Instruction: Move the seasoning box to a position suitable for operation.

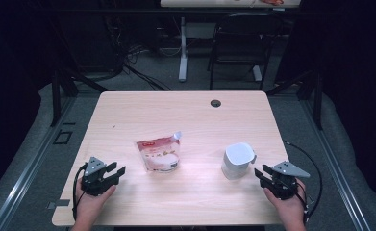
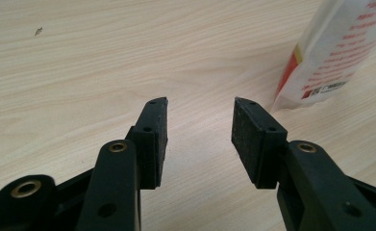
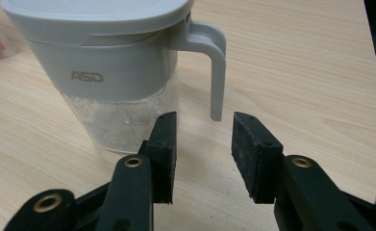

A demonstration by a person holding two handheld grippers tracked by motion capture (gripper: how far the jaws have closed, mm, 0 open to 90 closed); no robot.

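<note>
A white pouch (image 1: 158, 153) with a red band and a corner spout lay flat near the middle of the desk (image 1: 185, 110), its spout pointing up and to the right. Well apart to its right stood an upright lidded jug (image 1: 237, 160), grey-white above and clear below, holding a pale granular fill, its handle (image 3: 213, 67) hanging open-ended.

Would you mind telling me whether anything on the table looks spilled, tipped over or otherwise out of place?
Nothing stands out. The pouch lies flat near the table's middle with no spill around it, and the lidded white container stands upright. The left gripper and right gripper are both open, apart from either item.
</note>
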